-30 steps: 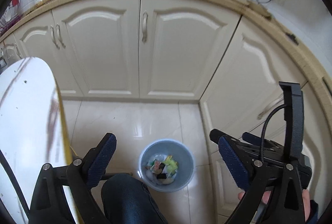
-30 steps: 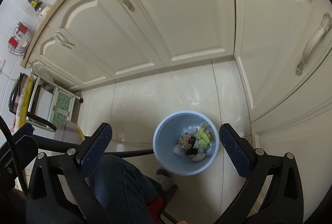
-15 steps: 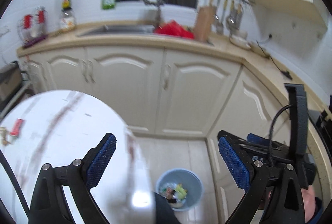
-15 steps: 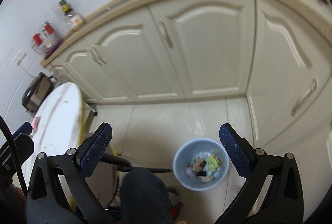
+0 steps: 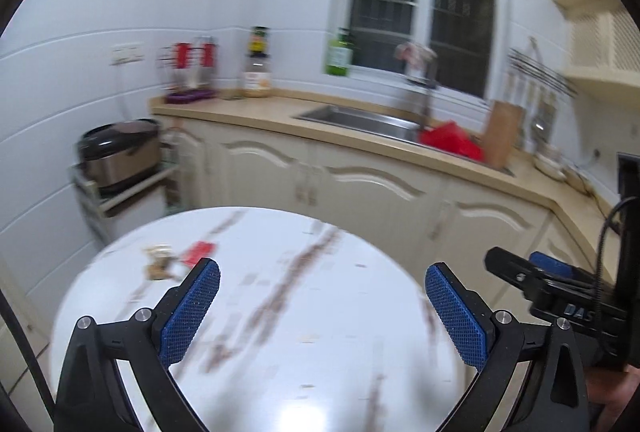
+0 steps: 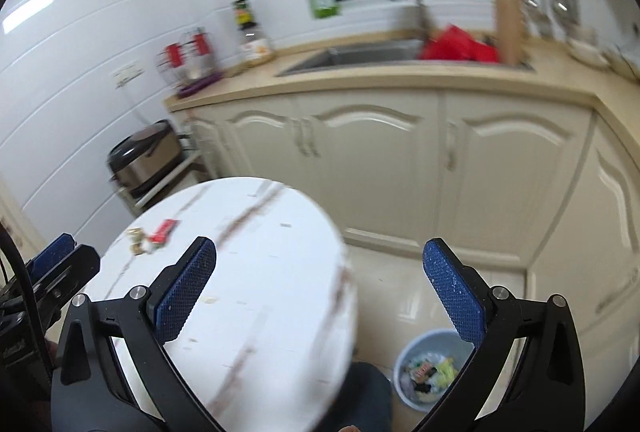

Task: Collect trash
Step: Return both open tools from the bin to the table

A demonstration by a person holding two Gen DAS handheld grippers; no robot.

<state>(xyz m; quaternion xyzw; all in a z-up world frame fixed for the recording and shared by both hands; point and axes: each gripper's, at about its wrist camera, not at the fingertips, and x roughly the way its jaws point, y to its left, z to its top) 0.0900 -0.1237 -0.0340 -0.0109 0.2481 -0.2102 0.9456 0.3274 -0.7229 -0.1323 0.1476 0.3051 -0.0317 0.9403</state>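
You are hovering both grippers over the round white counter [image 5: 280,312], which is standing just in front of the cream cabinets [image 6: 380,160], and that counter is the landmark for everything else. Beside it on the floor, on its cabinet side, the blue bin [image 6: 404,372] is sitting part full of wrappers. Your left gripper [image 5: 322,306] is hanging with its jaws wide and nothing between them; your right gripper [image 6: 320,288] is doing the same, jaws wide and empty, straddling the counter's edge. The trash left to collect is lying near the counter's far left rim: a red wrapper [image 5: 198,250] and, just beside it, some small brownish scraps [image 5: 158,264]. Both views are smearing, so you are risking a misjudged approach. The wrapper looks flat and thin, so the jaws may be sliding over it, or nudging it and the scraps off the rim onto the floor.
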